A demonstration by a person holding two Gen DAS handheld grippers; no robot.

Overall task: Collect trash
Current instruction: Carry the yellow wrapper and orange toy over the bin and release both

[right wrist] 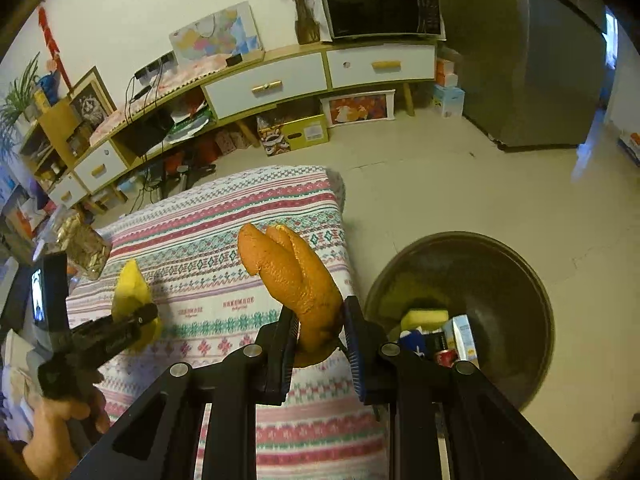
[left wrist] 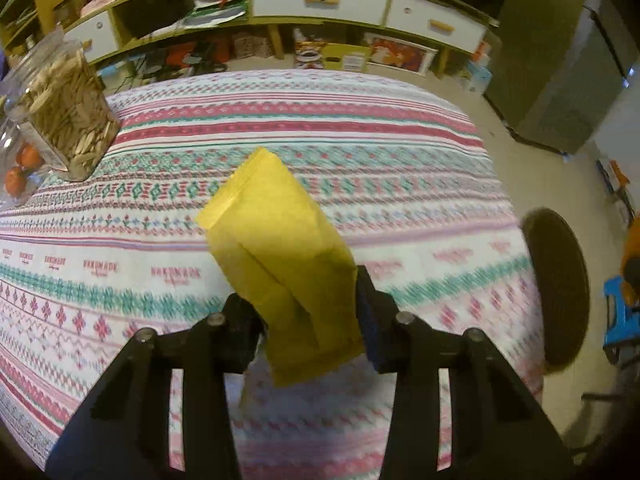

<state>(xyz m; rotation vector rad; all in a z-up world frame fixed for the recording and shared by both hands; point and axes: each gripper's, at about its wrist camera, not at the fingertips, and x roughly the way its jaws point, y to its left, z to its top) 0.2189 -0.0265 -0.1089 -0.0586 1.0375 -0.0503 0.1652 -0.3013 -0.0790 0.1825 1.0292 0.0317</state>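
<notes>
Table, the largest item: covered in a striped pink, teal and white patterned cloth, it fills most of my left view from 9 to 3 o'clock. Round dark bin, on the floor off the table's edge at 4 o'clock in my right view, holding cartons, a can and a yellow piece. Clear jar of pale seeds, at 10 o'clock in my left view, standing on the cloth, with orange fruit in a clear container just beside it. Yellow paper bag, raised off the cloth, lower end pinched in my left gripper, pads pressing its sides; it tilts up toward 11 o'clock. Orange peel, curled, pinched at its lower end in my right gripper, jaws closed tight on it, held above the table's edge with the bin to its 4 o'clock. A hand carries the left tool at 8 o'clock in my right view.
</notes>
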